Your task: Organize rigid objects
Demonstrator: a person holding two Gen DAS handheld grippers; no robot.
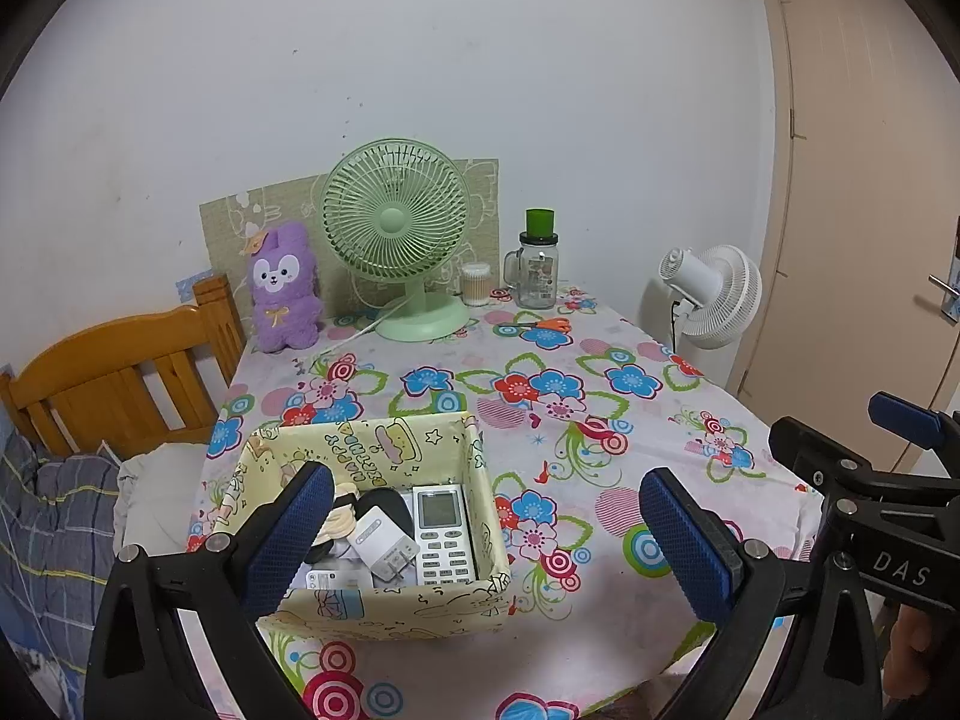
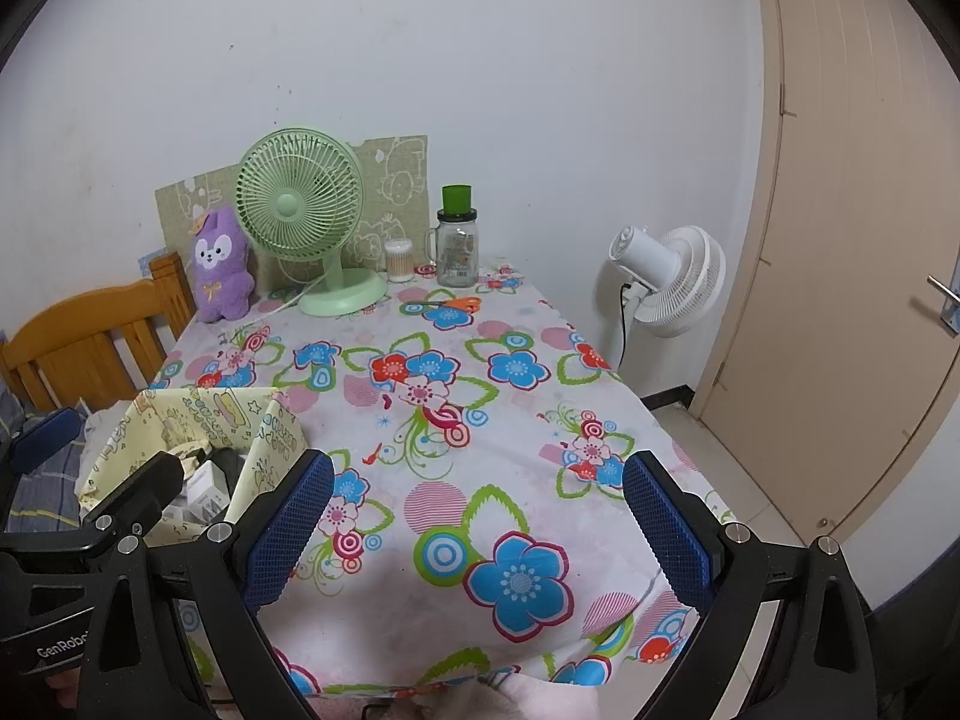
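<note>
Resting inside the storage box (image 1: 384,618) are remote (image 1: 443,534) and charger (image 1: 384,543), both grippers (image 1: 486,540) (image 2: 477,531) hanging released and empty, scissors (image 1: 543,324) remaining out on the table

Left wrist view: looks from the near edge across the counter (image 1: 600,438) toward the back wall, close above the fabric storage box (image 1: 372,606). Right wrist view: same heading, offset right. Shared: green desk fan (image 1: 393,222), counter.
</note>
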